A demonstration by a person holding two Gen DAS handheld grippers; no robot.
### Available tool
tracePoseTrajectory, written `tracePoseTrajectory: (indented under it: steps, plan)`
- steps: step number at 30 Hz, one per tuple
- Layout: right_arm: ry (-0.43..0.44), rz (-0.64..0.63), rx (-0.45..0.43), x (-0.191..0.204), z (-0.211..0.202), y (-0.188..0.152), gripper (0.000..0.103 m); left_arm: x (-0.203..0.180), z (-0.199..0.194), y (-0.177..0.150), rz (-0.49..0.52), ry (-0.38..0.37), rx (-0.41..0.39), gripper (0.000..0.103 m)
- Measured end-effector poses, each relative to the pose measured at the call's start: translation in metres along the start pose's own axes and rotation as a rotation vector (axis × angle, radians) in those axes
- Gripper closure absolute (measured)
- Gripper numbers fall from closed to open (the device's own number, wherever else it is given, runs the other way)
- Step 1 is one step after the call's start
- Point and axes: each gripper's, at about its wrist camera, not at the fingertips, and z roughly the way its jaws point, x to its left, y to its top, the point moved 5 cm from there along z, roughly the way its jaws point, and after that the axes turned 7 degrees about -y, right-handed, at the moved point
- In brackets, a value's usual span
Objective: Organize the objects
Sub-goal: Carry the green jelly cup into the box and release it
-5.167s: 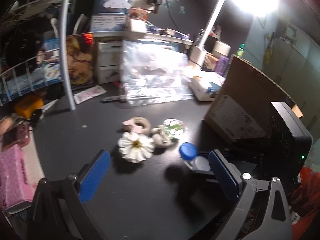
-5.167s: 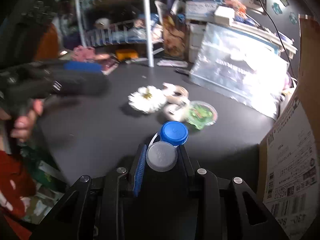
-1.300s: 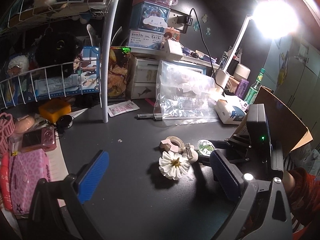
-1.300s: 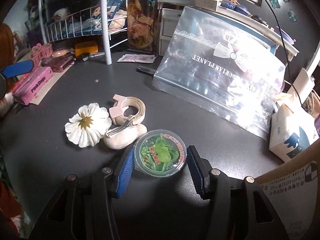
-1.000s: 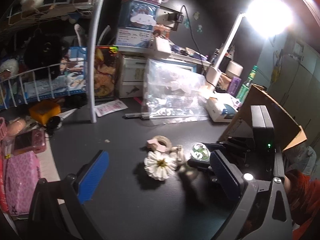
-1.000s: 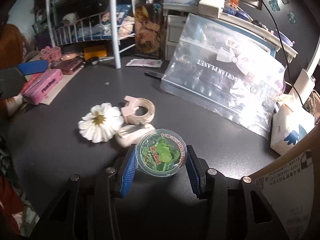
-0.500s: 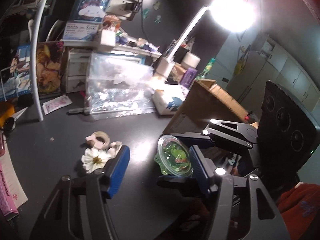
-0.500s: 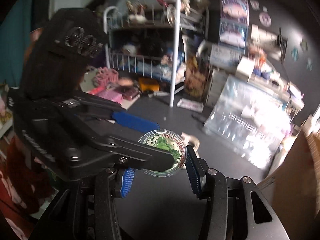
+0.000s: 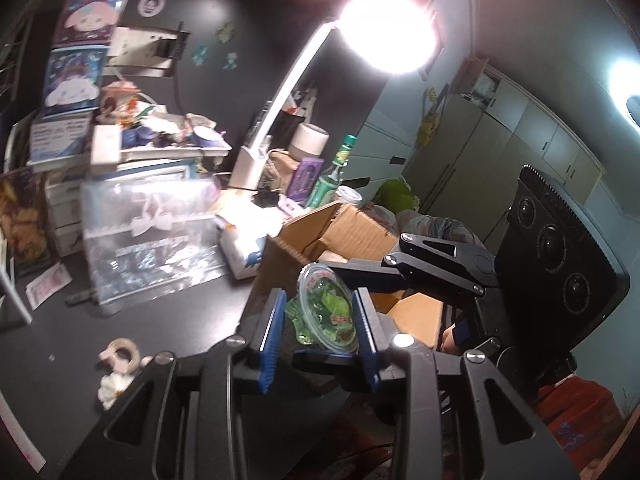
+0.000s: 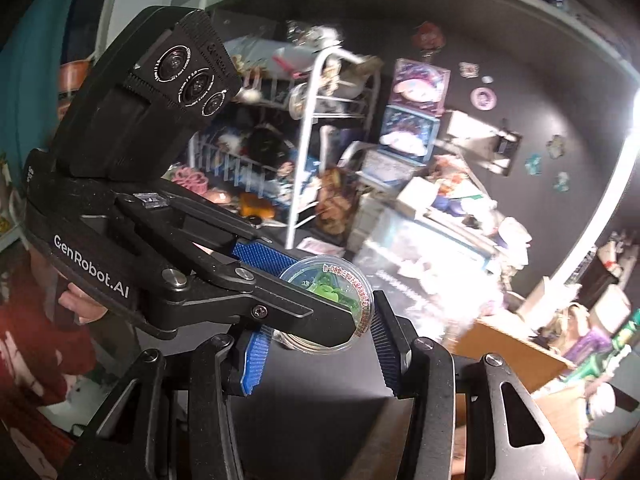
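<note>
A clear cup of green jelly [image 9: 326, 312] hangs in the air in front of the open cardboard box [image 9: 352, 232]. My left gripper [image 9: 320, 300] has its blue pads on both sides of the cup, and its jaws are closing on it. My right gripper [image 10: 318, 320] is shut on the same cup [image 10: 340, 284] and comes in from the right in the left wrist view. In the right wrist view one left finger crosses in front of the cup and hides its lower half.
A white flower [image 9: 110, 390] and a tape roll [image 9: 124, 350] lie on the dark desk at lower left. A clear zip bag [image 9: 148, 236], a tissue box [image 9: 240, 248] and a lit desk lamp [image 9: 280, 92] stand behind. A wire rack [image 10: 312, 120] is at the far left.
The right gripper lifted the jelly cup off the desk and carried it toward the box. The left gripper swung right, rose, and went from wide open to closed around the cup.
</note>
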Motion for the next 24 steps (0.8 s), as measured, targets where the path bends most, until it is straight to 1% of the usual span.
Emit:
tracePoseTrajectory:
  steps: [4,11,15,20,21,23,24]
  plan:
    - [-0.032,0.027,0.005,-0.028,-0.013,-0.007,0.061,-0.016,0.029,0.014,0.022,-0.018,0.03,0.072]
    - [-0.068,0.077,0.051,-0.078,-0.024,-0.03,0.061,-0.029,0.081,0.033,0.028,-0.041,0.1,0.072]
    - [-0.057,0.108,0.093,-0.1,-0.023,-0.043,0.061,-0.033,0.107,0.038,0.027,-0.024,0.15,0.072]
    - [-0.04,0.144,0.127,-0.114,-0.017,-0.054,0.061,-0.033,0.125,0.04,0.028,0.019,0.204,0.072]
    - [-0.032,0.154,0.135,-0.117,-0.015,-0.056,0.061,-0.034,0.127,0.04,0.034,0.025,0.209,0.07]
    - [-0.021,0.167,0.145,-0.119,-0.015,-0.058,0.058,-0.035,0.126,0.041,0.054,0.049,0.209,0.057]
    - [-0.021,0.173,0.145,-0.12,-0.015,-0.059,0.052,-0.036,0.124,0.042,0.068,0.059,0.2,0.041]
